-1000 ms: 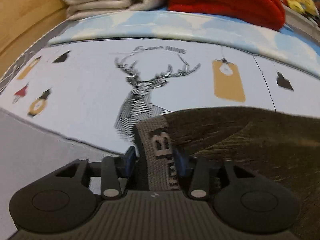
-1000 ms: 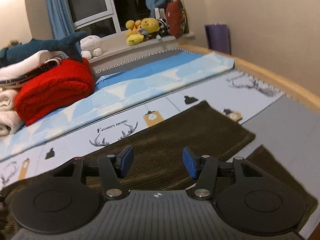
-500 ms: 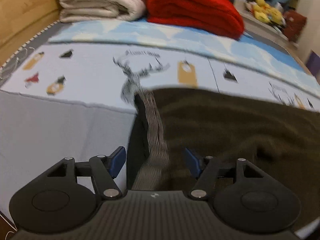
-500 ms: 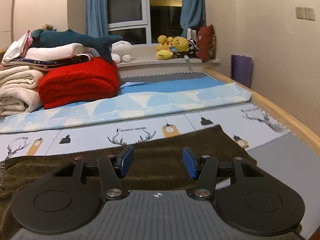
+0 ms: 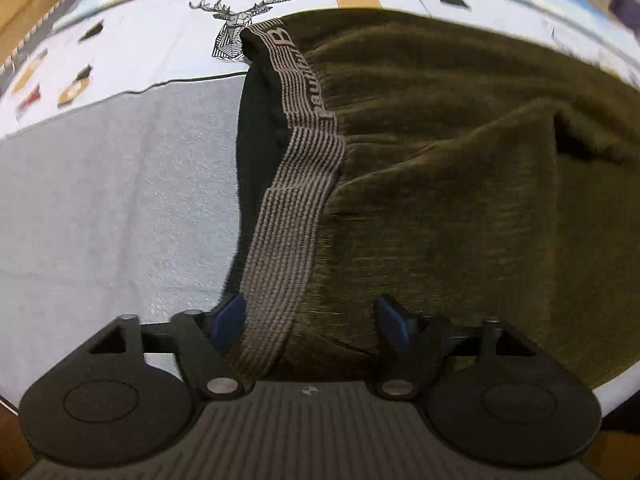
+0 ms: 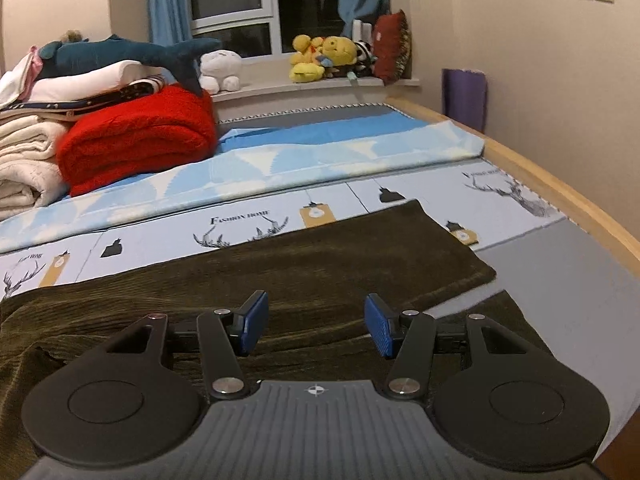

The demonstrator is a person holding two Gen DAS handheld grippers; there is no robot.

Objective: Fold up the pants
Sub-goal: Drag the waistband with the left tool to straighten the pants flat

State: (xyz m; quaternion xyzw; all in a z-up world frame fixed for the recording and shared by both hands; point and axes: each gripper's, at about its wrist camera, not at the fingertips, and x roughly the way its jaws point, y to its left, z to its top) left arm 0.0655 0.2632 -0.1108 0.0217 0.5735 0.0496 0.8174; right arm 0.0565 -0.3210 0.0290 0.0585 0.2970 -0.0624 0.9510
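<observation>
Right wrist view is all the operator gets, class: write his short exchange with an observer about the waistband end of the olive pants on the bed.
Operator: I see my right claw open over the olive pants. Is the left claw gripping anything?
Observer: No, the left claw is open.
Operator: Where is the waistband, then?
Observer: The striped waistband runs between the left claw's fingers, close beside one of them, and its far end reaches the deer print on the sheet.
</observation>
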